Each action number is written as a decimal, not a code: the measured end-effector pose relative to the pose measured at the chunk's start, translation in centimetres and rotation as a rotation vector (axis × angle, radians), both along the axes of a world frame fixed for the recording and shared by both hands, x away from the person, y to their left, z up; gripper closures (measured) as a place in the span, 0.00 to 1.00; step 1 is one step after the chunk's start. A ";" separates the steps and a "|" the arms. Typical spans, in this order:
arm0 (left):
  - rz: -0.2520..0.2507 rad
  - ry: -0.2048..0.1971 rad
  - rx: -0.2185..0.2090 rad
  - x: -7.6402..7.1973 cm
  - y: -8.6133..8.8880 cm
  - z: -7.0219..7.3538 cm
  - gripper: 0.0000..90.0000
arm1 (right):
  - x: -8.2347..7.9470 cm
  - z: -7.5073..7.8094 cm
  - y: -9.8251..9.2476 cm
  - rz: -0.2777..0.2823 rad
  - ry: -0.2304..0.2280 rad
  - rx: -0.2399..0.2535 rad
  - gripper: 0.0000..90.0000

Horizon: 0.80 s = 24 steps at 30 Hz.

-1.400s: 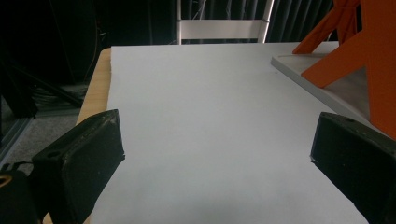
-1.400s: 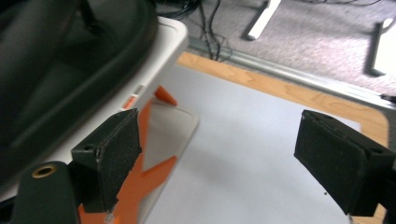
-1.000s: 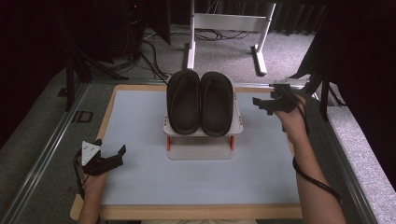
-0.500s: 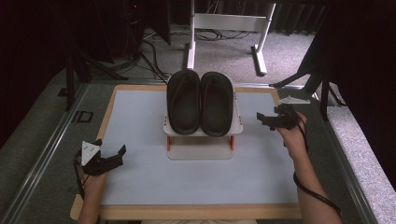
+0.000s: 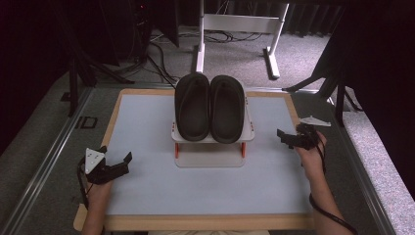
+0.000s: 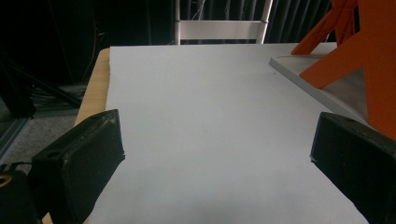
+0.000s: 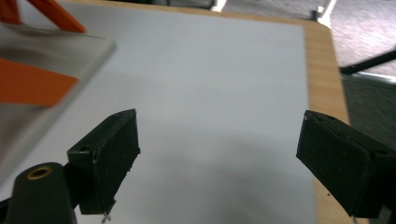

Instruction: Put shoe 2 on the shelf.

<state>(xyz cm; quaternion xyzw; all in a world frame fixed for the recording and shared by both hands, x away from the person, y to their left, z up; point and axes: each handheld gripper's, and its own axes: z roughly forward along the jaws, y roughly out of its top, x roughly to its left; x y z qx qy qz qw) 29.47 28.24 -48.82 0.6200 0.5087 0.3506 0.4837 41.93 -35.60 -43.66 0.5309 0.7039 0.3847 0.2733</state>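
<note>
Slippers (image 5: 210, 107) sat side by side on the white rack (image 5: 210, 137) at table centre, toes pointing far. Right gripper (image 5: 286, 138), jaws spread and empty, hovered just right of them, nearer than the left gripper (image 5: 120, 164), also gaping, near-left.

I see bare tabletop (image 5: 147, 196) ahead of both my grippers, and the one obstacle is the rack (image 5: 211, 147) with slippers (image 5: 210, 107) standing mid-table between them, its orange legs (image 6: 345, 60) near my left.
</note>
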 end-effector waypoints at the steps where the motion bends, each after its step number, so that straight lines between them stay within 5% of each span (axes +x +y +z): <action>1: 0.000 0.000 0.000 0.0 0.0 0.0 0.02 | 0.0 0.0 0.0 0.000 0.000 0.000 0.14; 15: 0.000 0.002 -0.001 0.0 0.0 0.0 0.02 | -2.8 -2.3 -1.9 -0.081 -0.014 -0.043 0.13; 24: 0.004 0.001 0.000 0.0 0.0 0.0 0.02 | -4.8 -3.7 -2.9 -0.116 -0.033 -0.028 0.13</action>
